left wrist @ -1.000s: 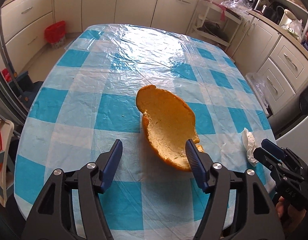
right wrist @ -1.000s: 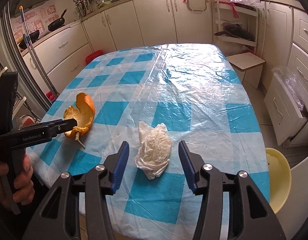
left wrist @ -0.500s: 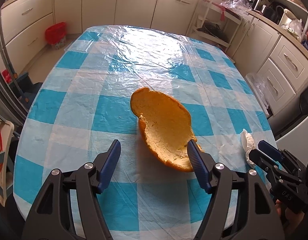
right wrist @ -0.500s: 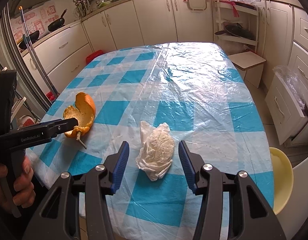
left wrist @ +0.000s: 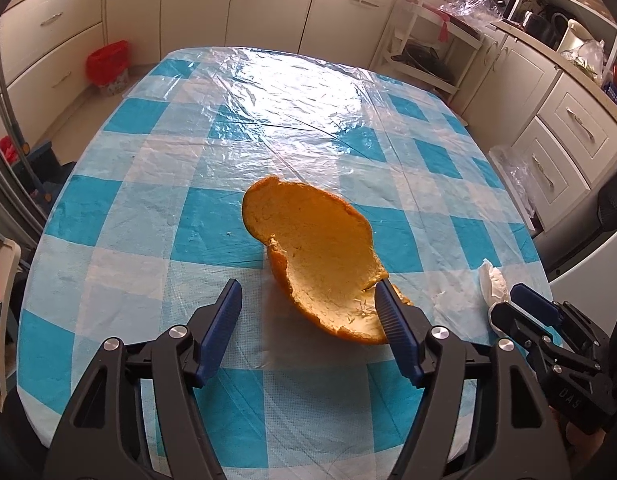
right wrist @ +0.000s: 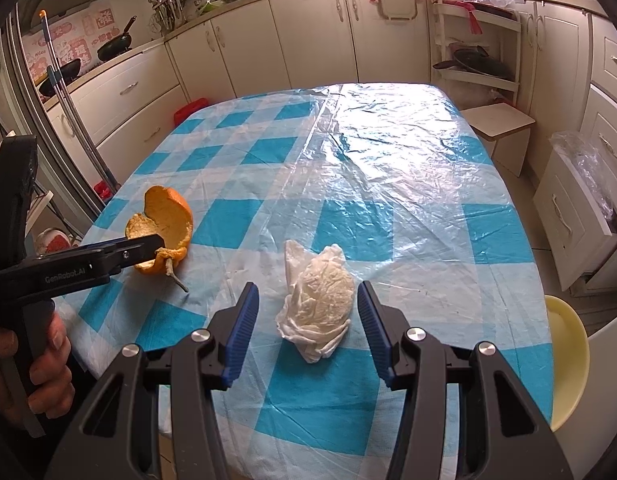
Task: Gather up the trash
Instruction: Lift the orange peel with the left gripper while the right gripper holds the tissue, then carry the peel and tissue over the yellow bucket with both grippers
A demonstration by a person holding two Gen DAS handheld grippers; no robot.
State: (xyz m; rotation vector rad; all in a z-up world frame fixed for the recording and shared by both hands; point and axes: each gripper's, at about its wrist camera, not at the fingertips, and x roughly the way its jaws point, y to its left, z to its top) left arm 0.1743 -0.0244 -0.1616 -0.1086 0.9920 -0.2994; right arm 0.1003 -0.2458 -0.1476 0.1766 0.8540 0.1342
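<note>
A large curled orange peel [left wrist: 316, 252] lies on the blue-and-white checked table [left wrist: 120, 208]. My left gripper [left wrist: 307, 296] is open around the peel's near end: its right finger overlaps the rim, its left finger stands apart. In the right wrist view the peel [right wrist: 164, 216], with its stem, sits at the table's left edge under the left gripper's fingers [right wrist: 136, 250]. A crumpled white tissue [right wrist: 318, 304] lies between the pads of my right gripper [right wrist: 307, 296], which is open and not touching it. The left wrist view shows the tissue [left wrist: 490, 284] just ahead of the right gripper [left wrist: 524, 308].
Clear plastic film covers the tablecloth. A red bin [left wrist: 108, 66] stands on the floor at the far left. A yellow bowl [right wrist: 568, 344] sits past the table's right edge. An open drawer with a plastic bag [right wrist: 580, 168] and a white stool [right wrist: 496, 124] stand at the right.
In the left wrist view the peel sits slightly further left between the fingers than a second ago. The right gripper and tissue look unchanged.
</note>
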